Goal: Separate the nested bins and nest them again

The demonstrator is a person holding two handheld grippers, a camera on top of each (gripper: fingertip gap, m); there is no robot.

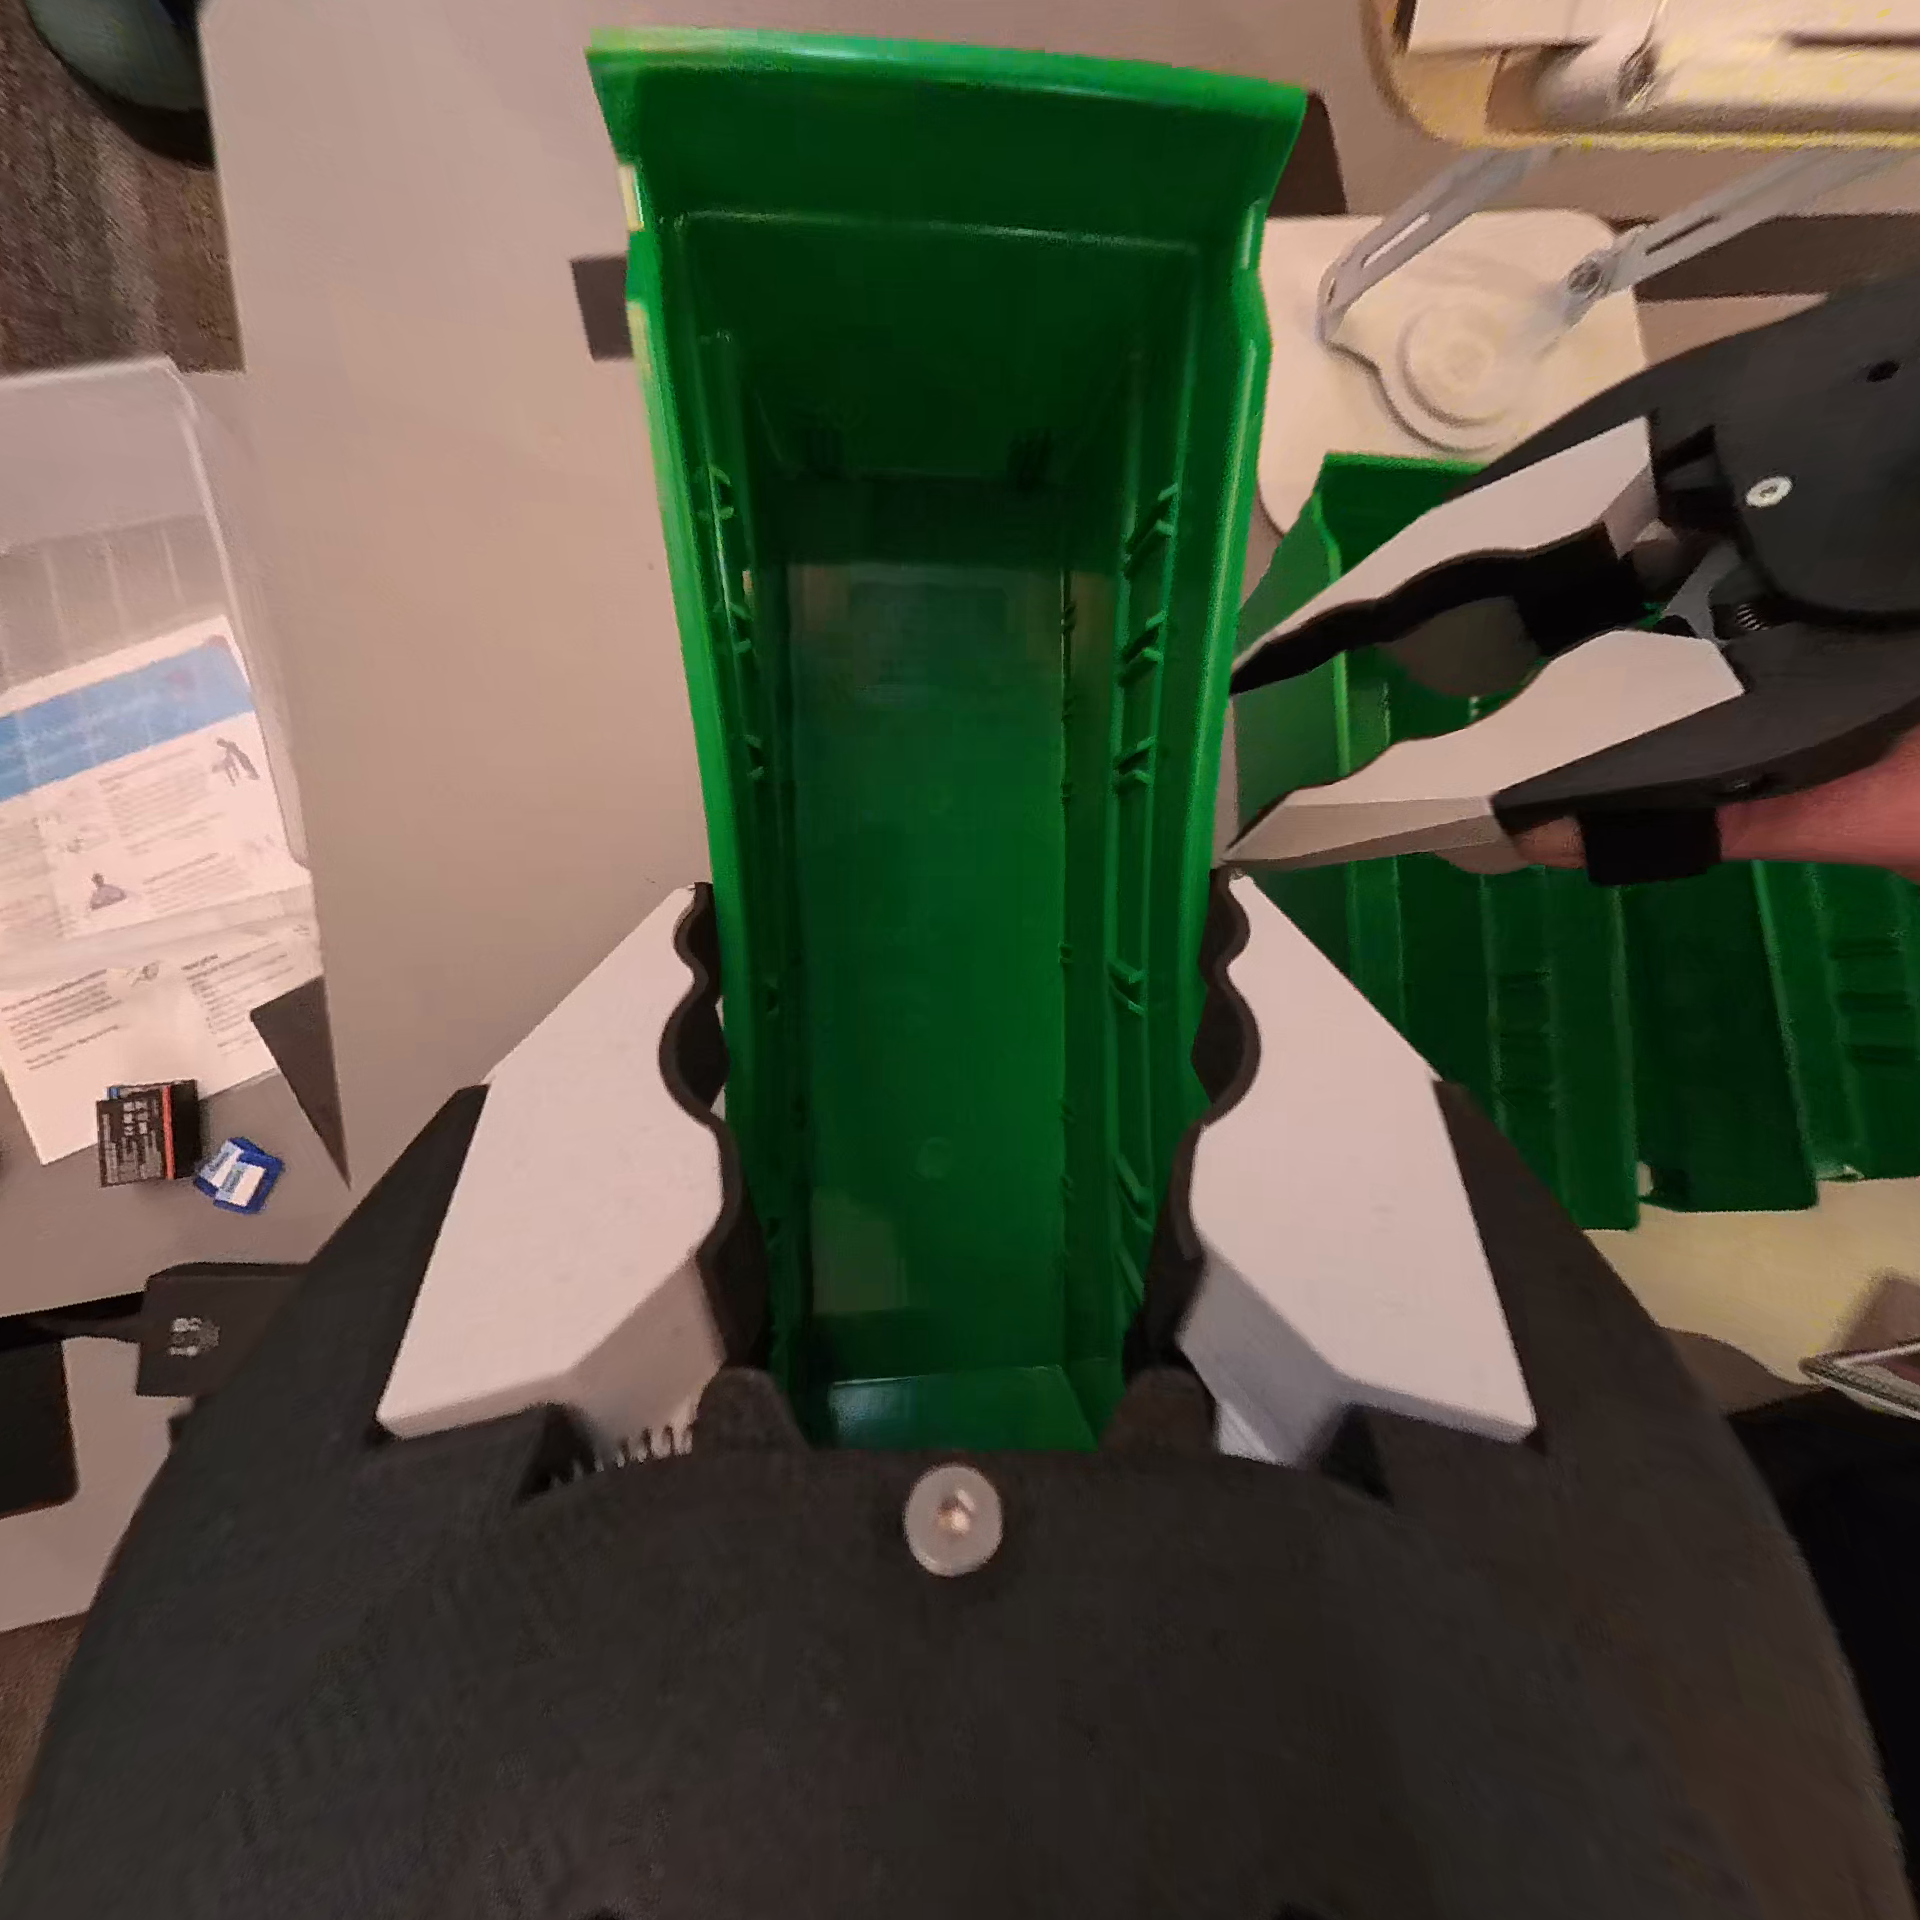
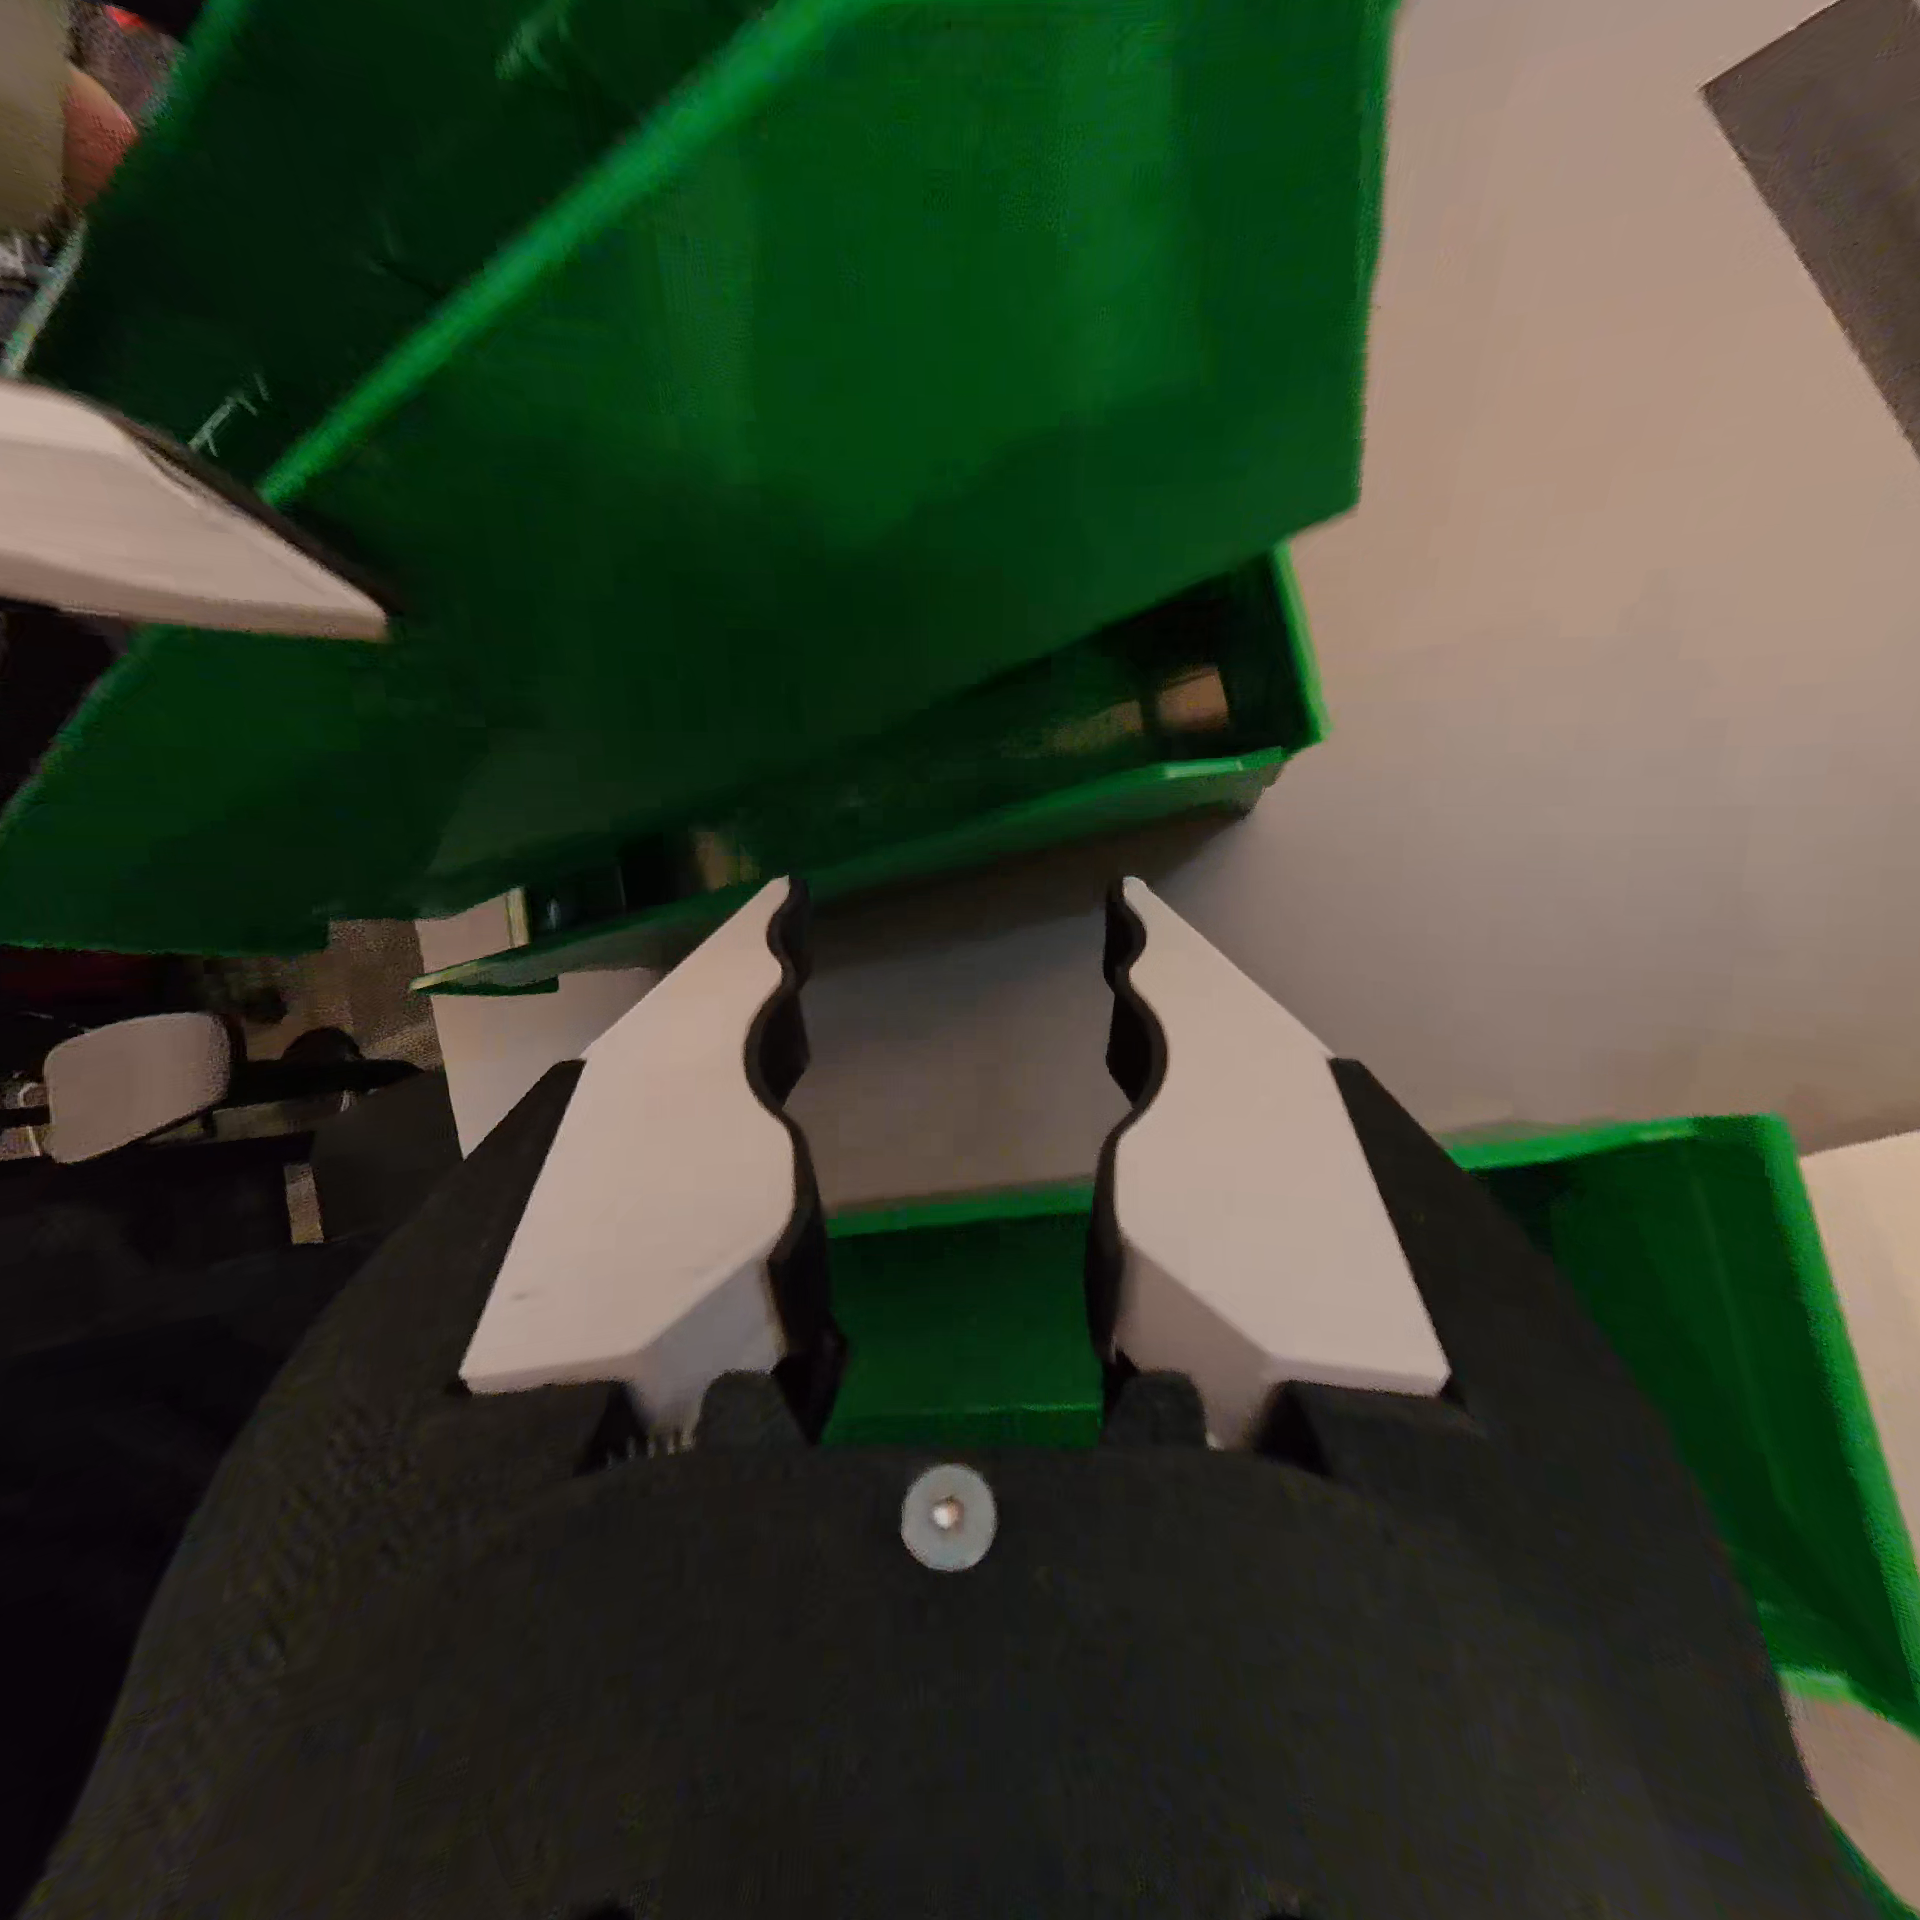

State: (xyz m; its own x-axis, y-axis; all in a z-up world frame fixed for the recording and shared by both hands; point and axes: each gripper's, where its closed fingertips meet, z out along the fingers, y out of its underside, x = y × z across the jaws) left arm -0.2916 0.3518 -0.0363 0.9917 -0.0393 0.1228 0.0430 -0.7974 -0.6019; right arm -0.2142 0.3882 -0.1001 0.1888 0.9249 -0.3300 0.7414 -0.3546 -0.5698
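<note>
Left gripper (image 1: 961,1049): two white fingers with black wavy pads, closed on the long side walls of a narrow green plastic bin (image 1: 935,727), one pad on each outer wall. The bin points away from the camera, open side toward the lens, so the ribbed inner walls and flat floor are visible. It is held up off the pale grey bench (image 1: 436,571).

Right gripper (image 1: 1236,769): in the left wrist view it comes in from the right, a person's hand (image 1: 1808,821) behind it, fingertips just beside the held bin's right wall. Contact cannot be confirmed. In the right wrist view the fingers stand moderately apart with bare bench between the tips and nothing clamped; a green bin edge (image 2: 961,1340) lies low between the finger bases.

Green bins counted: three in the right wrist view. One is the raised bin, its underside filling the upper frame. One lower open green bin (image 2: 1195,707) sits on the bench directly beneath it. One sits at the right edge and runs under the gripper. In the left wrist view, green bin walls (image 1: 1558,1039) lie on the bench to the right, count unclear.

Left side of bench: two printed paper sheets (image 1: 135,831), one small black box (image 1: 145,1132), one small blue card (image 1: 239,1174).
</note>
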